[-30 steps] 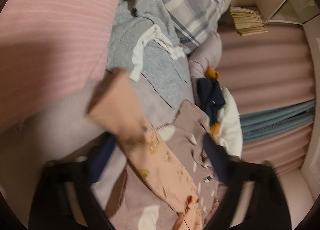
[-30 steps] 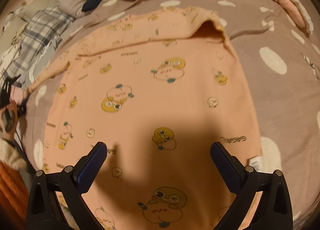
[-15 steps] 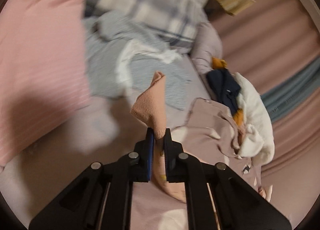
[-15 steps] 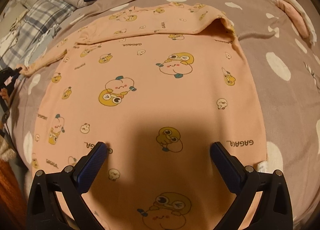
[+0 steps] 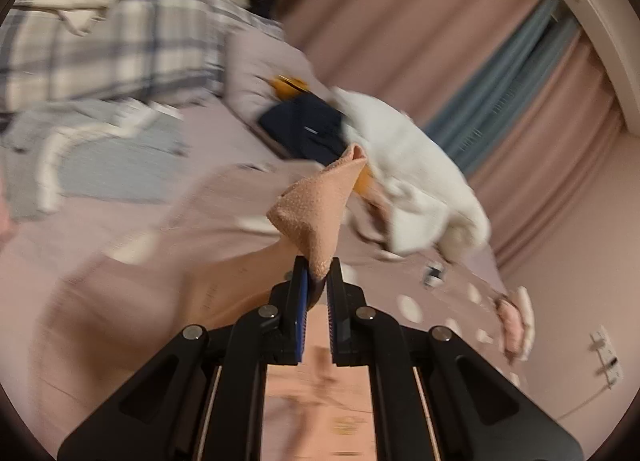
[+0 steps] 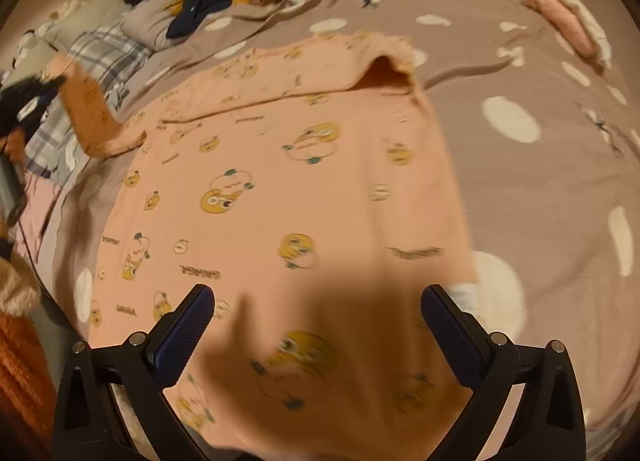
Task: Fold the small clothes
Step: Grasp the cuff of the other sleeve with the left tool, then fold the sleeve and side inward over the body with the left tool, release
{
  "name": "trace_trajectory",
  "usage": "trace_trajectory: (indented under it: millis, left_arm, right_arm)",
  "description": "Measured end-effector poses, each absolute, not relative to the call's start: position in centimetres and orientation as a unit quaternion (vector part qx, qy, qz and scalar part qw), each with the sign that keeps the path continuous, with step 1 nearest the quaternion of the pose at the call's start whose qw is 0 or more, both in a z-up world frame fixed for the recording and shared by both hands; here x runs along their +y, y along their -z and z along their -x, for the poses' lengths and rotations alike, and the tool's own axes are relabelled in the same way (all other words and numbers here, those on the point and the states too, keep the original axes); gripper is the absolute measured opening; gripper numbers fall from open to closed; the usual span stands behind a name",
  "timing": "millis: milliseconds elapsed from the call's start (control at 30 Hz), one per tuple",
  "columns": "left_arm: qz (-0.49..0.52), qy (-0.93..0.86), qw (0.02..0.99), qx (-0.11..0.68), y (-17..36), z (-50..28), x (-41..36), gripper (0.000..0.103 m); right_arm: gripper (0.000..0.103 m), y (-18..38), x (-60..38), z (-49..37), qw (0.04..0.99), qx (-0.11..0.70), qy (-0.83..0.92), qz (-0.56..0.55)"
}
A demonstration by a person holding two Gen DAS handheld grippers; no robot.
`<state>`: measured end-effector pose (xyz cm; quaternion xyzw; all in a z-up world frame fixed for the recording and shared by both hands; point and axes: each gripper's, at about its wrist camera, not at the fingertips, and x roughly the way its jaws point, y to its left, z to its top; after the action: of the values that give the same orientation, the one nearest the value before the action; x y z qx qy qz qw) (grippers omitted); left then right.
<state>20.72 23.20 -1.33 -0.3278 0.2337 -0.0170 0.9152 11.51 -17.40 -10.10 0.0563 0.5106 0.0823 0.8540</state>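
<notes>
My left gripper (image 5: 317, 275) is clamped on a sleeve end (image 5: 316, 209) of the peach shirt (image 6: 288, 197) — only the right view shows it lifted at far left. My right gripper (image 6: 318, 315) hangs apart over the shirt, flat on the spotted bedspread (image 6: 540, 189).

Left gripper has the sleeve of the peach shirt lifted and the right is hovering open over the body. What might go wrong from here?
The left gripper pinches only the tip of the sleeve, so it may slip out mid-fold. The right gripper is open above the peach shirt, pinning nothing; pulling the sleeve could drag the body. The far hem is already curled and may crease in.
</notes>
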Motion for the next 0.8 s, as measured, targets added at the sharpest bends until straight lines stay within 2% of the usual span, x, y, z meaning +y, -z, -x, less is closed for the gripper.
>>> trace_trajectory:
  millis: [133,333,800]
  left_arm:
    - [0.336,0.074,0.908,0.239,1.3,-22.9,16.0,0.008]
    - [0.322,0.11,0.893,0.294,2.7,-26.8,6.5,0.008]
    - [0.296,0.119,0.876,0.362,5.8,-29.6,-2.6,0.007]
  right_arm:
    - [0.102,9.3,-19.9,-10.4,0.862,0.5,-0.053,-0.056]
    - [0.102,8.5,-23.7,-8.9,0.869,0.484,-0.03,-0.094]
    - [0.102,9.4,-29.1,-7.2,0.866,0.48,0.008,-0.136]
